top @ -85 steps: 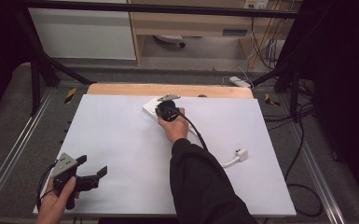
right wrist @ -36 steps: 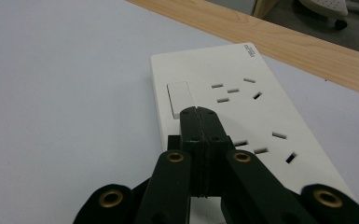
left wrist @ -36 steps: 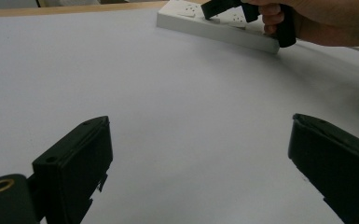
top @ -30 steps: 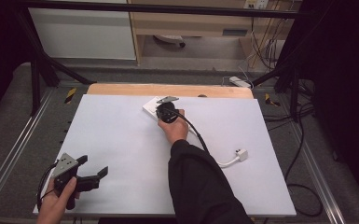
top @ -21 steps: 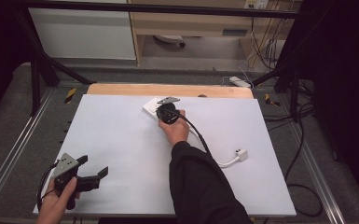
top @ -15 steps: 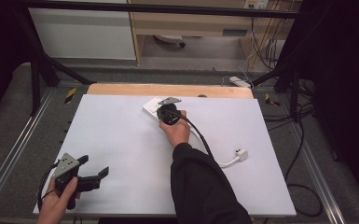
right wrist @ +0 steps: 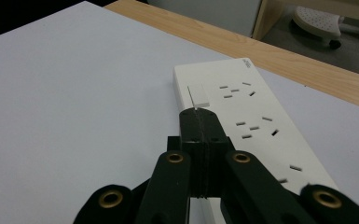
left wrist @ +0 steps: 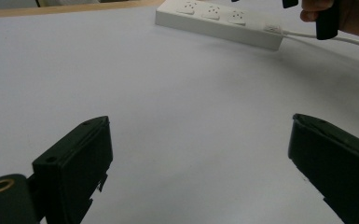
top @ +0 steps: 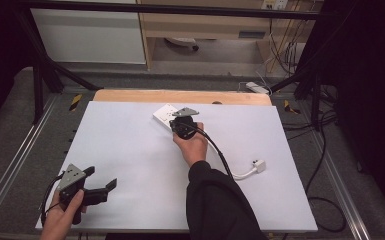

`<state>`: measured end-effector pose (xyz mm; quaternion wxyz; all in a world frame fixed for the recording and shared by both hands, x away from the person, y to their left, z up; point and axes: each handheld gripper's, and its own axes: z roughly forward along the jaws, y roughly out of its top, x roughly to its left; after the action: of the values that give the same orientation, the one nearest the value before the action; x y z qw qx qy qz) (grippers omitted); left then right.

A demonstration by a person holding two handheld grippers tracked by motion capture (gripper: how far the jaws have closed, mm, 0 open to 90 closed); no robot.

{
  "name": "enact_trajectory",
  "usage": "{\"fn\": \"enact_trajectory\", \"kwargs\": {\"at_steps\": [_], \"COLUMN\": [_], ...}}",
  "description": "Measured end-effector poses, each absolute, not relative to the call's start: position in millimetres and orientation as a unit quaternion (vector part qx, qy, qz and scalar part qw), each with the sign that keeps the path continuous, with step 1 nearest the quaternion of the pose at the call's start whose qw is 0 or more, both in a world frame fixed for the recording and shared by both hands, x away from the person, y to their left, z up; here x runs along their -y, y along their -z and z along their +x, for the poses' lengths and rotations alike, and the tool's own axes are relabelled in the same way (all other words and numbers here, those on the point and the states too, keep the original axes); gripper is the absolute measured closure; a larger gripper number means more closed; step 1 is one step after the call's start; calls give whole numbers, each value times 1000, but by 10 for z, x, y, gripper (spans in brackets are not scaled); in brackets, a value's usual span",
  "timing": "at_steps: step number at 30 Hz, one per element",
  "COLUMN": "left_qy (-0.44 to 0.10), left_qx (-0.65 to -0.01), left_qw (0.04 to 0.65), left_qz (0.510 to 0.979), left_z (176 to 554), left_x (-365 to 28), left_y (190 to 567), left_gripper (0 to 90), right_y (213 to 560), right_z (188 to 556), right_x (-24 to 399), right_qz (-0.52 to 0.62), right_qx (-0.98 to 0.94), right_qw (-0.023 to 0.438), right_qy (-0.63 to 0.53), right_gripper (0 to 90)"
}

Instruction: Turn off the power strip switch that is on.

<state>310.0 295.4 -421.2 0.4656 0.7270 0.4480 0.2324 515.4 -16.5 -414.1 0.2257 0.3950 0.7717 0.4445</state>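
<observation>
Resting low at the near left of the table (top: 130, 150), the left gripper (top: 101, 186) has its jaws wide apart and holds nothing. Further right, the right gripper (right wrist: 199, 122) has its jaws pressed together, their tip at the switch (right wrist: 198, 95) of the white power strip (right wrist: 261, 135) by the table's far edge. I think a soft, straight push would work best. Some tiny print sits on the strip's far corner, too small to read

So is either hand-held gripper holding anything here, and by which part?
Nothing is held. The left hand-held gripper is open over bare table; the right hand-held gripper is shut, empty, tips at the white plastic power strip's switch.
</observation>
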Motion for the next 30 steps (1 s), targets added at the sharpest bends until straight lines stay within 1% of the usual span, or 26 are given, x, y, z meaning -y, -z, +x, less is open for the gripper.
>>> {"fn": "enact_trajectory", "kwargs": {"at_steps": [7,10,13,19,22,27,30], "left_qy": [-232,-232,-233,-233,-234,-234,-234], "left_qx": [-446,-445,-446,-444,-444,-446,-445], "left_qw": [464,461,464,460,459,458,456], "left_qz": [729,732,729,733,733,733,734], "left_z": [3095,3092,3087,3079,3072,3072,3081], "left_x": [-2934,-2933,-2930,-2916,-2913,-2920,-2921], "left_y": [4216,4217,4217,4215,4220,4223,4227], "left_gripper": [63,63,62,62,62,62,62], "right_y": [4022,4001,3967,3895,3854,3779,3738], "right_z": [5043,4995,4944,4857,4830,4814,4817], "right_x": [250,266,279,330,359,405,438], "right_qz": [396,398,395,398,406,412,414], "right_qx": [-763,-762,-762,-762,-760,-758,-756], "right_qw": [226,215,216,199,194,191,192], "right_qy": [-458,-464,-466,-470,-468,-469,-470], "right_gripper": [892,864,825,693,570,401,315]}}
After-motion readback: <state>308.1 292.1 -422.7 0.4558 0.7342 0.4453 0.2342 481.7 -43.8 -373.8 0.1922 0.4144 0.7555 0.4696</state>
